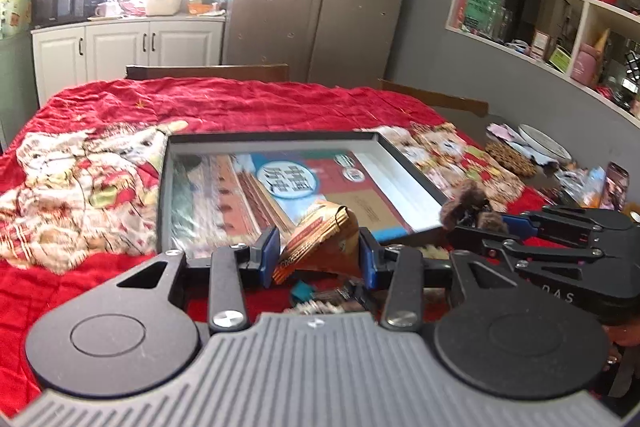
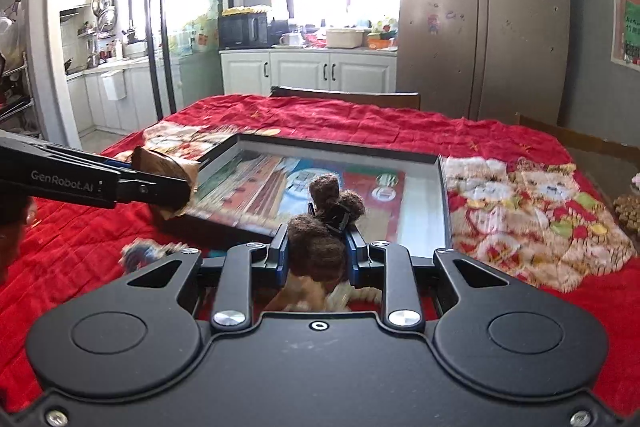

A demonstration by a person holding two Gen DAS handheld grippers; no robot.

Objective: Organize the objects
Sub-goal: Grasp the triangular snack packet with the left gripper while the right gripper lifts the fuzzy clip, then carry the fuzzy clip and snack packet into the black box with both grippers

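My left gripper point(image 1: 318, 254) is shut on a brown and orange snack packet point(image 1: 320, 241), held just above the near edge of a shallow black open box point(image 1: 280, 137) with a colourful printed sheet inside. My right gripper point(image 2: 317, 250) is shut on a brown fuzzy pompom toy point(image 2: 320, 247), also held at the box's near edge point(image 2: 340, 143). In the left wrist view the right gripper point(image 1: 476, 219) comes in from the right with the fuzzy toy point(image 1: 468, 199). In the right wrist view the left gripper point(image 2: 176, 187) comes in from the left with the packet point(image 2: 168, 167).
A red patterned cloth point(image 1: 240, 103) covers the table. Small loose items lie below both grippers point(image 1: 320, 297). A plate point(image 1: 544, 143), a woven coaster point(image 1: 510, 155) and packets sit at the right edge. Wooden chairs point(image 1: 208, 71) stand behind the table; a shelf point(image 1: 560, 7) is right.
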